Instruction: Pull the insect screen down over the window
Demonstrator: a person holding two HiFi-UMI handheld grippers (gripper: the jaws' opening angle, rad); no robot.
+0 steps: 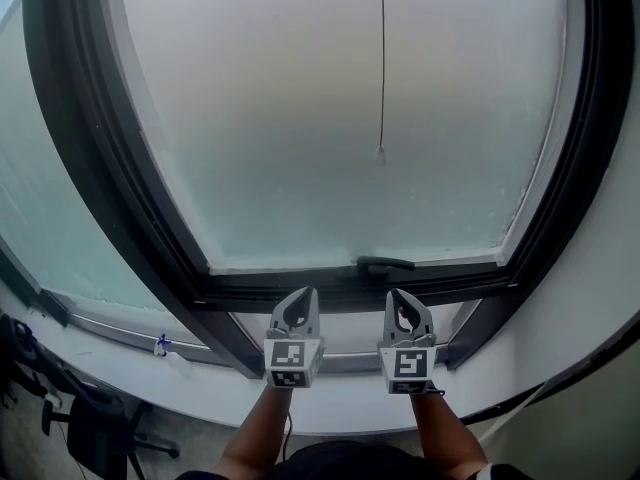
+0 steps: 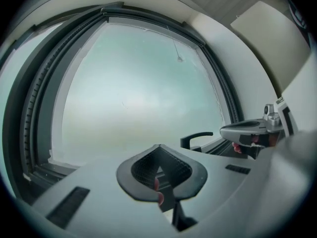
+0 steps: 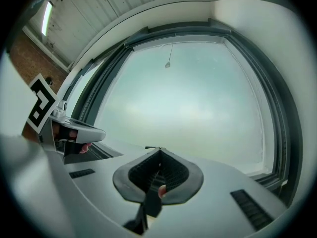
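The window (image 1: 340, 118) fills the head view, its pane frosted inside a dark frame (image 1: 110, 168). A thin pull cord (image 1: 381, 58) hangs down the pane from above and ends in a small knob (image 1: 380, 154). I see no screen over the glass. Both grippers are low, below the window's bottom edge, side by side and pointing at the pane. My left gripper (image 1: 300, 298) is shut and holds nothing. My right gripper (image 1: 403, 300) is also shut and holds nothing. The cord knob (image 2: 179, 59) (image 3: 168, 64) hangs well above and beyond both.
A black window handle (image 1: 385, 264) lies on the bottom frame just above the grippers. A light sill (image 1: 120, 338) carries a small blue object (image 1: 160, 345) at the left. A dark chair (image 1: 95, 428) stands on the floor below left. A pale wall (image 1: 600, 298) flanks the right.
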